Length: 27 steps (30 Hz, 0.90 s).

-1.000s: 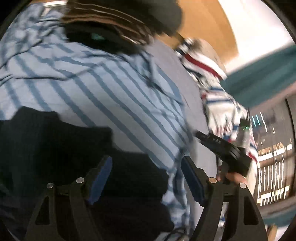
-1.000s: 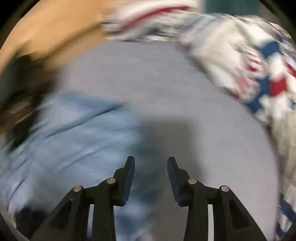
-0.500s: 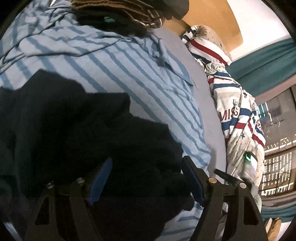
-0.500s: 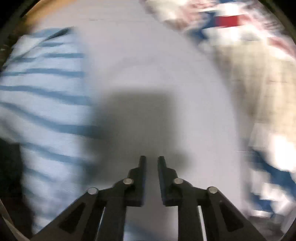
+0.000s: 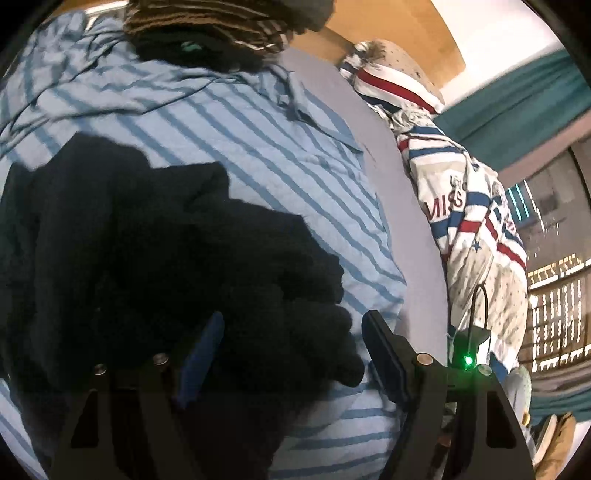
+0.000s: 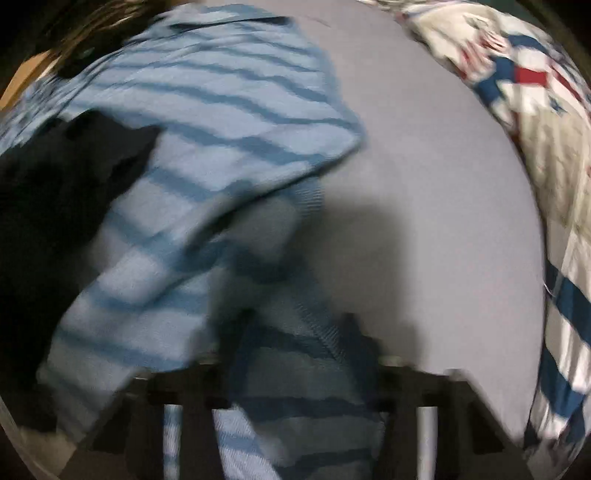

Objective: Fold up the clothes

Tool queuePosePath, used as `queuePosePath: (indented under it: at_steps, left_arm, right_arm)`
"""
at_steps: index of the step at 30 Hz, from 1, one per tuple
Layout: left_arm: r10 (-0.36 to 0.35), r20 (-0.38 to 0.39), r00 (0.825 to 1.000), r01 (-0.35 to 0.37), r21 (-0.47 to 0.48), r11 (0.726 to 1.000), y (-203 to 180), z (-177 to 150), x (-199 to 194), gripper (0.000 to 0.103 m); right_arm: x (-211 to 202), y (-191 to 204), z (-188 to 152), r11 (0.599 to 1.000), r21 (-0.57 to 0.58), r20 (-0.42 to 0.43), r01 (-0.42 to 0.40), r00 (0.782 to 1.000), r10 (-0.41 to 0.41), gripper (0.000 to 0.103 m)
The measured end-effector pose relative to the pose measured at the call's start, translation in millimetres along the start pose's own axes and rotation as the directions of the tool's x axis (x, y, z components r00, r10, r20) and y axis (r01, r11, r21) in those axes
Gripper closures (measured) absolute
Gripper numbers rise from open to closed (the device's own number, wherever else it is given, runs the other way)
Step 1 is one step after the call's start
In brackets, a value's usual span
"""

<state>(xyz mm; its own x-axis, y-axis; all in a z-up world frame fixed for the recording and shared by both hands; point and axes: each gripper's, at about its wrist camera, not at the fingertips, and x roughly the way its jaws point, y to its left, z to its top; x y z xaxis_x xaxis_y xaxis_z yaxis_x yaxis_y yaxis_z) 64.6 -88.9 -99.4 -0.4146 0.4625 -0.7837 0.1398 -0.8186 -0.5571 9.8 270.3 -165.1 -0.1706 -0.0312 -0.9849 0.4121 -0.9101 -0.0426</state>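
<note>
Left wrist view: the left gripper point(image 5: 291, 354) sits at 6 o'clock with its blue-padded fingers point(image 5: 201, 354) spread wide and nothing between them; below them lies a lump of dark navy knit garment point(image 5: 147, 258). That dark garment covers the frame from 8 to 6 o'clock and rests on top of a light blue striped shirt point(image 5: 258, 155), which spreads from 10 o'clock across the middle down to 5 o'clock. The shirt's collar points toward 1 o'clock. At 12 o'clock a brown striped knit point(image 5: 207, 18) lies over another dark piece touching the shirt's upper edge. Along the shirt's right side runs a grey sheet point(image 5: 406, 221), and past it, from 1 to 4 o'clock, a bunched red, white and blue printed quilt point(image 5: 472, 221). A small green light point(image 5: 468, 360) glows at 5 o'clock on a black device beside the gripper's right finger.

Right wrist view: the picture is smeared. The right gripper point(image 6: 291, 354) is at 6 o'clock; a fold of the striped shirt point(image 6: 229, 122) lies between and over its fingers, but I cannot tell whether they are clamped on it. The shirt fills 9 to 12 o'clock and trails down to 6. The dark garment point(image 6: 48, 192) is at 9 o'clock, the grey sheet point(image 6: 424, 184) at centre-right, the quilt point(image 6: 546, 147) from 1 to 4 o'clock.
</note>
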Motion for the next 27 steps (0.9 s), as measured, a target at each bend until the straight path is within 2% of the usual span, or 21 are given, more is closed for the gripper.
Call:
queuePosePath:
  at_steps: [1,2,4,5,6,8,11,12,13,14,15,17,20,21,22,23,24,25,27]
  left_arm:
    - [-0.001,0.000,1.000,0.001,-0.010,1.000,2,-2,-1,0.026]
    - [-0.003,0.000,1.000,0.003,-0.021,1.000,4,-3,-2,0.026]
    - [-0.011,-0.001,1.000,0.011,-0.032,0.999,6,-6,-6,0.026]
    - [-0.013,0.003,1.000,0.013,-0.033,0.999,6,-9,-9,0.026]
    - [-0.004,0.010,1.000,0.005,-0.032,0.999,5,-11,-11,0.026]
    - [0.010,0.022,1.000,-0.009,-0.026,1.000,3,-15,-14,0.026]
    - [0.022,0.020,1.000,-0.022,0.012,1.000,-3,-16,-14,0.026]
    - [0.020,0.027,0.999,-0.020,0.011,1.000,-3,-15,-16,0.026]
    - [0.017,0.035,0.999,-0.017,0.004,1.000,-1,-14,-19,0.026]
    - [0.015,0.050,0.999,-0.015,-0.007,1.000,1,-13,-23,0.026]
    - [0.015,0.066,0.998,-0.014,-0.020,1.000,5,-12,-27,0.026]
    - [0.031,0.107,0.994,-0.024,-0.061,0.998,18,-10,-38,0.026]
    - [0.062,0.153,0.986,-0.044,-0.119,0.992,43,-7,-59,0.026]
    - [0.075,0.160,0.984,-0.054,-0.136,0.989,53,-6,-68,0.026]
    - [0.089,0.167,0.982,-0.063,-0.153,0.986,63,-5,-77,0.026]
    - [0.102,0.173,0.980,-0.073,-0.169,0.983,73,-4,-85,0.026]
    - [0.116,0.180,0.977,-0.082,-0.186,0.979,83,-3,-94,0.026]
    - [0.129,0.186,0.974,-0.091,-0.203,0.975,93,-2,-103,0.026]
    - [0.165,0.176,0.970,-0.125,-0.221,0.967,108,-6,-116,0.026]
  right_arm:
    - [-2,-7,-2,1.000,0.012,-0.021,0.028,0.999,-0.028,0.093]
    - [-3,-16,-4,0.997,0.037,-0.033,0.063,0.998,-0.061,0.099]
    - [-7,-56,-22,0.967,0.174,-0.072,0.186,0.982,-0.176,0.098]
    - [-6,-74,-36,0.947,0.251,-0.108,0.201,0.978,-0.179,0.098]
    - [-5,-92,-51,0.920,0.326,-0.145,0.217,0.973,-0.178,0.103]
    - [-2,-109,-75,0.879,0.337,-0.203,0.338,0.938,-0.282,0.103]
    - [-27,-113,-72,0.877,0.428,-0.121,0.217,0.976,-0.182,0.096]
    - [-35,-115,-71,0.873,0.456,-0.091,0.174,0.985,-0.149,0.086]
    - [-46,-105,-61,0.891,0.440,-0.034,0.111,0.994,-0.107,0.073]
    - [-56,-95,-51,0.906,0.420,0.023,0.047,0.998,-0.063,0.048]
    - [-67,-80,-37,0.926,0.378,0.082,-0.006,0.996,-0.027,0.045]
    - [-79,-47,-12,0.959,0.269,0.157,-0.087,0.987,0.046,0.047]
    - [-78,21,-2,0.963,0.165,0.166,-0.214,0.968,0.187,0.046]
    - [-80,37,-11,0.945,0.170,0.160,-0.281,0.954,0.255,0.046]
    - [-84,50,-17,0.914,0.167,0.173,-0.369,0.924,0.341,0.046]
    - [-88,64,-24,0.876,0.162,0.186,-0.454,0.886,0.424,0.041]
    - [-83,88,-29,0.856,0.160,0.185,-0.491,0.867,0.463,0.034]
    - [-85,103,-28,0.841,0.151,0.182,-0.519,0.851,0.492,0.032]
    - [-88,129,-23,0.876,0.091,0.180,-0.473,0.873,0.452,0.030]
